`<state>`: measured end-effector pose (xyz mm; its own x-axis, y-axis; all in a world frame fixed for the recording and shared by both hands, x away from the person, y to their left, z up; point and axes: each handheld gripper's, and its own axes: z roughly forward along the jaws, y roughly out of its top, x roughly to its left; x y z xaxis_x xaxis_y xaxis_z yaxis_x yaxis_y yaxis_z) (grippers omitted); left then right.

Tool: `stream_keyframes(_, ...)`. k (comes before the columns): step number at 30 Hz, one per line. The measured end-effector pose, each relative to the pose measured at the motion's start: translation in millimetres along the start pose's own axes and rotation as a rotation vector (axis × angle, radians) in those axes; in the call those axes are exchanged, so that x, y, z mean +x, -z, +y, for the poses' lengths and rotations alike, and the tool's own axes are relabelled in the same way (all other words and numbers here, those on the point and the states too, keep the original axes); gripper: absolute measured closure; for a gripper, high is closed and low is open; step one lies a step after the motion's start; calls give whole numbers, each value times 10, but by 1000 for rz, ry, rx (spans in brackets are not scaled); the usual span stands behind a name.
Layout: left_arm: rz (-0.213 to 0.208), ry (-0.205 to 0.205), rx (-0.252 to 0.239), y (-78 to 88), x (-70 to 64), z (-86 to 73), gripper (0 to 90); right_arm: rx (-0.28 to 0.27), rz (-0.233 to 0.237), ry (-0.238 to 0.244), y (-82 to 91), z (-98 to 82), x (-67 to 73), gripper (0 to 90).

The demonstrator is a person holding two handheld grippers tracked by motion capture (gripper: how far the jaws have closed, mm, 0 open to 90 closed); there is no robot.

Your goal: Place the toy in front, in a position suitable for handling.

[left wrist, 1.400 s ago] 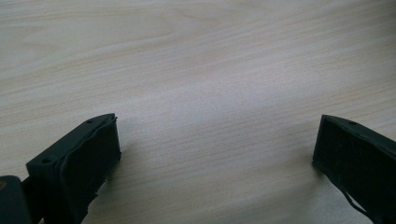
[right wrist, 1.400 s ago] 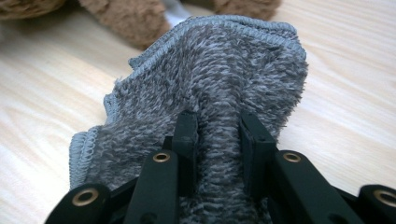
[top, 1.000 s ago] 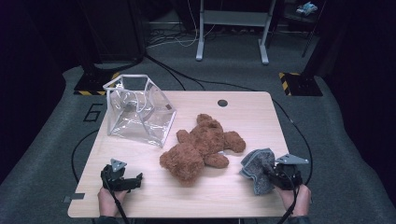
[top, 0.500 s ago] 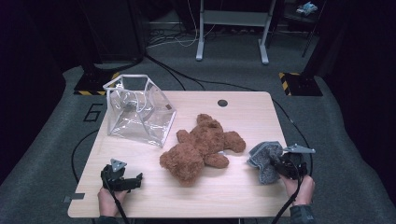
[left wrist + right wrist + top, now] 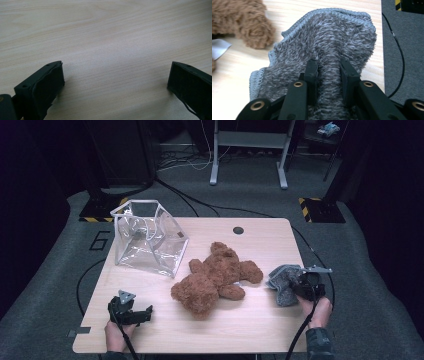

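At about four o'clock on the table [image 5: 165,330], your right gripper [image 5: 328,75] has its jaws pinched onto a raised ridge of the grey towel [image 5: 329,42], and since a second ago it has carried that cloth outward toward the right edge, away from the brown teddy bear [image 5: 216,279]; the towel now sits bunched near the rim, just beyond the bear's paw. That shift suggests the cloth is well gripped and being pulled free of the bear rather than slipping, so the hold looks sound for lifting or spreading it. Your left gripper [image 5: 115,85] at seven o'clock has not moved; its jaws stand wide apart over bare wood with nothing between them. The towel is a looped, nubbly terry weave, mottled grey, with a stitched paler hem, and it folds softly around the pads. The bear is shaggy plush, sprawled at the table's centre. At ten o'clock a clear plastic box [image 5: 147,239] with a pale frame leans tilted, glossy and stiff. The tabletop is smooth, light wood grain with rounded corners.
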<state>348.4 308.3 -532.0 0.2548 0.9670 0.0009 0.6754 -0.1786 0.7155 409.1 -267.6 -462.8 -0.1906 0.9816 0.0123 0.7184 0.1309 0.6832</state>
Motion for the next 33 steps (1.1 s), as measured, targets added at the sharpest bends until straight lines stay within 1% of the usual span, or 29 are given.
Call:
stream_keyframes(7,3,1,-4,-3,-2,-1,3,31,-25,-14,-168,51,-35,704)
stream_keyframes(9,0,0,0,0,0,0,4,33,-30,-27,-220,53,-52,704)
stream_keyframes(10,-1,1,0,-1,-1,0,4,45,-31,-38,-244,54,-59,704)
stream_keyframes(11,0,-1,0,0,0,0,4,42,-31,-39,-267,52,-70,704)
stream_keyframes(12,0,0,-1,0,0,0,4,45,-31,-52,-287,52,-66,704)
stream_keyframes(13,3,1,-4,-3,-2,-1,4,45,-31,-47,-302,53,-76,703)
stream_keyframes(16,-1,0,0,0,0,0,4,55,-42,-64,-355,59,-69,700)
stream_keyframes(19,3,2,-4,-3,-2,-2,4,59,-56,-56,-398,67,-79,699)
stream_keyframes(22,-2,0,1,0,0,0,4,64,-68,-73,-433,73,-88,695)
stream_keyframes(23,-1,0,0,0,0,0,4,69,-74,-91,-438,77,-84,692)
stream_keyframes(24,0,0,0,0,0,0,4,66,-79,-92,-450,78,-89,687)
stream_keyframes(25,0,-1,0,0,0,0,4,70,-80,-90,-461,77,-95,686)
stream_keyframes(26,0,0,0,0,0,0,4,76,-77,-104,-475,74,-94,683)
stream_keyframes(27,3,1,-3,-2,-2,-2,4,78,-77,-96,-494,70,-107,680)
stream_keyframes(28,0,0,0,0,0,0,4,82,-75,-105,-504,65,-110,675)
stream_keyframes(29,0,0,1,0,0,0,4,83,-73,-116,-508,63,-109,671)
stream_keyframes(33,0,0,0,0,0,0,4,80,-82,-124,-520,67,-104,668)
